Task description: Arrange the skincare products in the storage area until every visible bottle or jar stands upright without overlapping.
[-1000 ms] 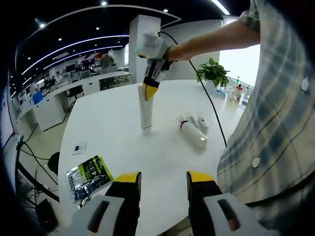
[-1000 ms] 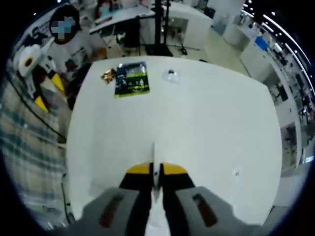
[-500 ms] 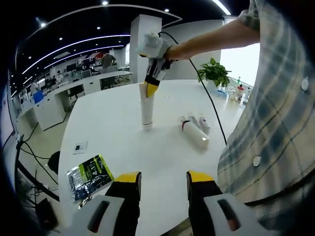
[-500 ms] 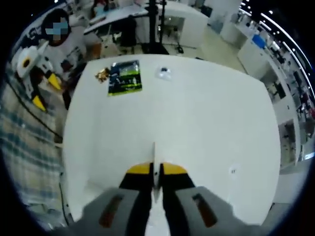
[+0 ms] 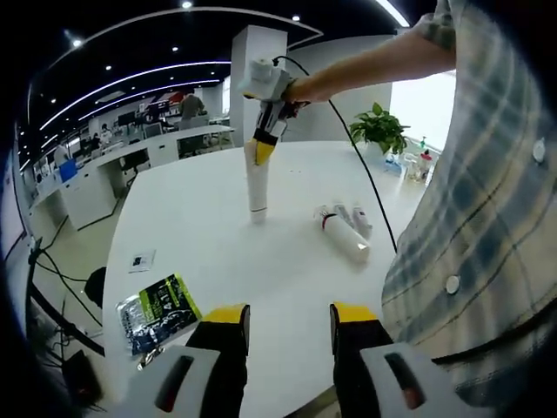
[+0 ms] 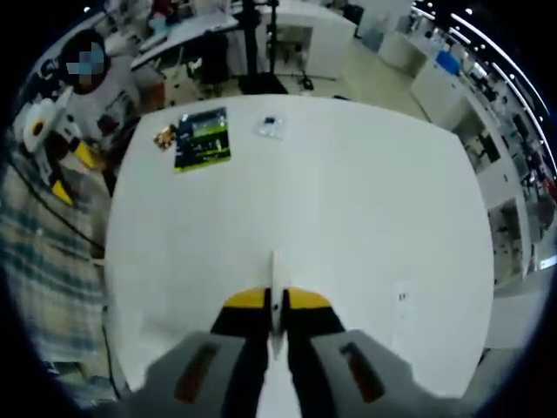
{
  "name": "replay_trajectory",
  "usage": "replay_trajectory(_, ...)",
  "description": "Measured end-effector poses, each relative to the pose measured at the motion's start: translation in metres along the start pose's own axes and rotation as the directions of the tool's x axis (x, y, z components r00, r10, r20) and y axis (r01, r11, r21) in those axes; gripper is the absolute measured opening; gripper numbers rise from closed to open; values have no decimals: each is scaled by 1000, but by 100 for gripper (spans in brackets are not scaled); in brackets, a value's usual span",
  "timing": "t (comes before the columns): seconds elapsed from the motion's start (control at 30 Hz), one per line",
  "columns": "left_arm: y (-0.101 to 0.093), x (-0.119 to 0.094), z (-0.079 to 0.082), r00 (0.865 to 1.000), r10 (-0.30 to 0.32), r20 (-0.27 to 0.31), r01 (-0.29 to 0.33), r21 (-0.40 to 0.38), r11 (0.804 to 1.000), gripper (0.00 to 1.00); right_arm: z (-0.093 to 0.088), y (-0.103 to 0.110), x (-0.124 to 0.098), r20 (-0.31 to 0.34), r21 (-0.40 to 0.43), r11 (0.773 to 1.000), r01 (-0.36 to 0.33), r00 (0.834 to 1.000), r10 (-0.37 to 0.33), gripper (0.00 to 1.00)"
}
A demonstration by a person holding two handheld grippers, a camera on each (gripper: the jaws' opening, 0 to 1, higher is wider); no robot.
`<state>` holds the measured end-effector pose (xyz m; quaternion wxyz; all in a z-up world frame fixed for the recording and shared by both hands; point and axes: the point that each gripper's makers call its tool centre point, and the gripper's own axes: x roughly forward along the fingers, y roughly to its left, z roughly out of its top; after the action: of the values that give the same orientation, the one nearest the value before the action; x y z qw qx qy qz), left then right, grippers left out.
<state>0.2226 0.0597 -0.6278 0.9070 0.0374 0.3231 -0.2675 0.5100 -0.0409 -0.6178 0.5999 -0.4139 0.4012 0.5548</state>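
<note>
Skincare tube [image 5: 255, 183], white and tall, was seen in the left gripper view standing upright on its cap on the white round table [image 5: 218, 261], near the table's middle. Its upper end was clamped between the yellow-tipped jaws of the right gripper [image 5: 262, 150], which reached in from above. In the right gripper view, the right gripper [image 6: 275, 303] was seen closed on the thin flat crimped end of the same tube [image 6: 274, 292], with the jaws nearly together.

The step in hand was judged to be the standing-up of this tube: it was upright, yet not released. The next move was judged to call for a check that the tube balanced on its cap, then a gentle opening of the jaws and a straight lift away, so that the tube was not tipped.

Beside the tube, a white bottle with a red band [image 5: 342, 234] lay on its side, and just behind it two smaller white containers [image 5: 354, 218] also lay flat, close together. These were judged to be left to be stood up, apart from one another.

The left gripper [image 5: 287, 326] was held low at the near table edge, with its jaws moderately open and nothing between them. A green and black packet [image 5: 158, 309] lay near the table edge.
</note>
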Motion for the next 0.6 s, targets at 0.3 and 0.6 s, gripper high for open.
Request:
replay_trajectory(0.3, 3, -4, -4, 1000, 12, -5, -12, -9, 1000, 38, -4, -12, 1, -8, 26, 1000, -12, 1000, 12, 4)
replay_trajectory(0.6, 3, -6, -8, 1000, 17, -15, -17, -12, 1000, 38, -7, -17, 1, -6, 31, 999, -25, 1000, 25, 5)
